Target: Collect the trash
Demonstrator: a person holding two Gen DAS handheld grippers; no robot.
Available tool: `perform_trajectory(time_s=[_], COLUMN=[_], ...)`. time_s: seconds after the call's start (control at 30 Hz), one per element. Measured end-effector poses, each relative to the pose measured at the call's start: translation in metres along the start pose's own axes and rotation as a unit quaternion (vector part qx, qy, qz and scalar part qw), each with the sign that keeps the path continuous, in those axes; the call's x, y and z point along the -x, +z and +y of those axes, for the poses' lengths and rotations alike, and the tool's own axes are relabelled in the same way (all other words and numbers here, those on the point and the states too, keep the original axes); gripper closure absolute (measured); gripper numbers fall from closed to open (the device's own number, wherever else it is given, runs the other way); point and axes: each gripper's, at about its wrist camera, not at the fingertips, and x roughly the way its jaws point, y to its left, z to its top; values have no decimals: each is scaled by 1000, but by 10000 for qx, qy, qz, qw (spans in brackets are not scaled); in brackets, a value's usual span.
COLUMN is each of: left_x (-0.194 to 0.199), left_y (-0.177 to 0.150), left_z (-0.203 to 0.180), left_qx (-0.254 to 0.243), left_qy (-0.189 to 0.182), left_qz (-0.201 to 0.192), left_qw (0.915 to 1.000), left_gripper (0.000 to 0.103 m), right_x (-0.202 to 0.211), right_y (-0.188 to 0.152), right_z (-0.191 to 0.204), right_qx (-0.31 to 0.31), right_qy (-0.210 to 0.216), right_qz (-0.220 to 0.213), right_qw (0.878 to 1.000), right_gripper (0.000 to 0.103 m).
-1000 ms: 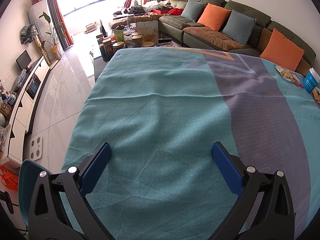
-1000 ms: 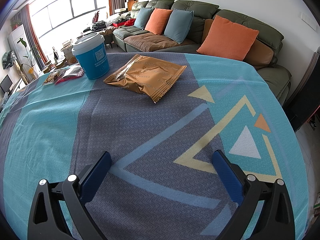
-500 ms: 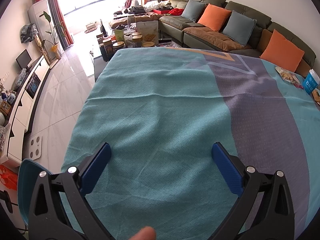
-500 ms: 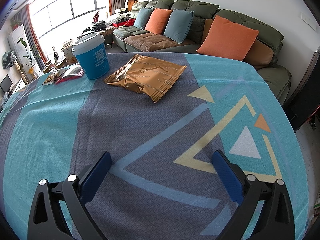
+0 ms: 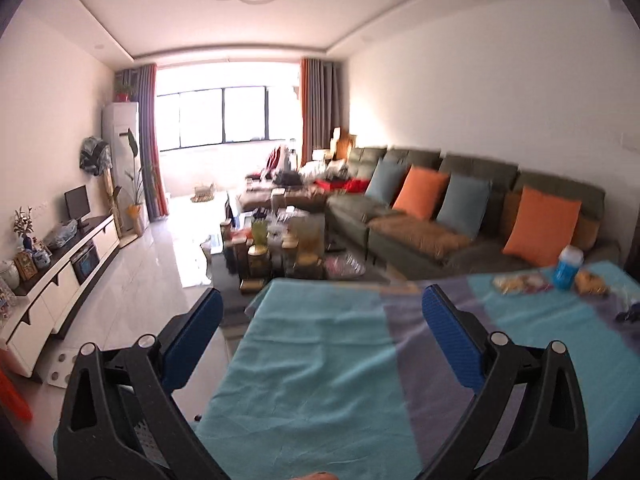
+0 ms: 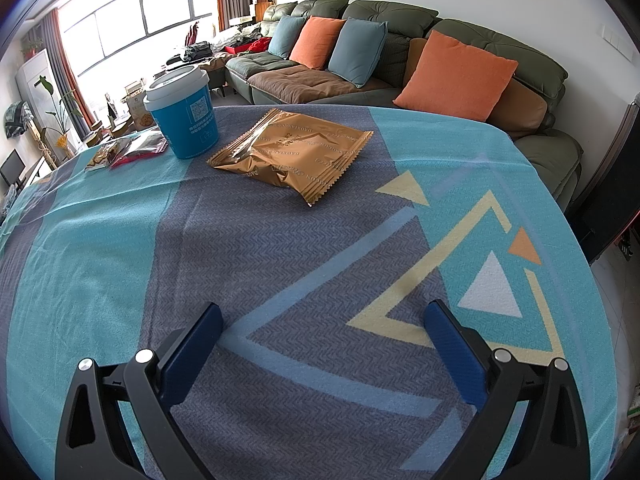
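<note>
Tilted up since a second ago, the left gripper now faces the sofa over the table's near edge, jaws apart and empty. The right gripper hovers unmoved, jaws apart, over the cloth. Toward the far edge lie a gold packet, a blue cup just beside it, and small wrappers.

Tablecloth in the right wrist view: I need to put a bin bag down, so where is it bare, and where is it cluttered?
Bare: the broad stretch between the right hand-held gripper and the gold snack bag, plus the triangle-patterned side toward the orange cushion. Crowded: the far left corner, where the blue cup, the gold bag and small wrappers cluster.
</note>
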Motion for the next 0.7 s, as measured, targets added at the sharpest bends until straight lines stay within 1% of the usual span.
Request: perform_trajectory(time_s=[0.07,0.17,0.3,0.53,0.7], left_x=[10,28,40,51,63], left_y=[8,17,25,22,5], left_z=[0,0,-4,-3,0], left_qx=[53,114,64,28,40], left_qy=[-68,-35,-99,-119,-101], left_qz=[-114,-345,-445,-360,-181], left_qw=[9999,9993,9989,9993,9998], left_gripper=[5,5,5,5,5], right_x=[0,0,0,0,0], right_y=[0,0,0,0,0], right_z=[0,0,0,0,0], right_qx=[0,1,1,2,2], right_qy=[0,0,-1,0,-1], right_qz=[0,0,0,0,0], right_qw=[10000,10000,10000,10000,10000], right_gripper=[5,5,5,5,5])
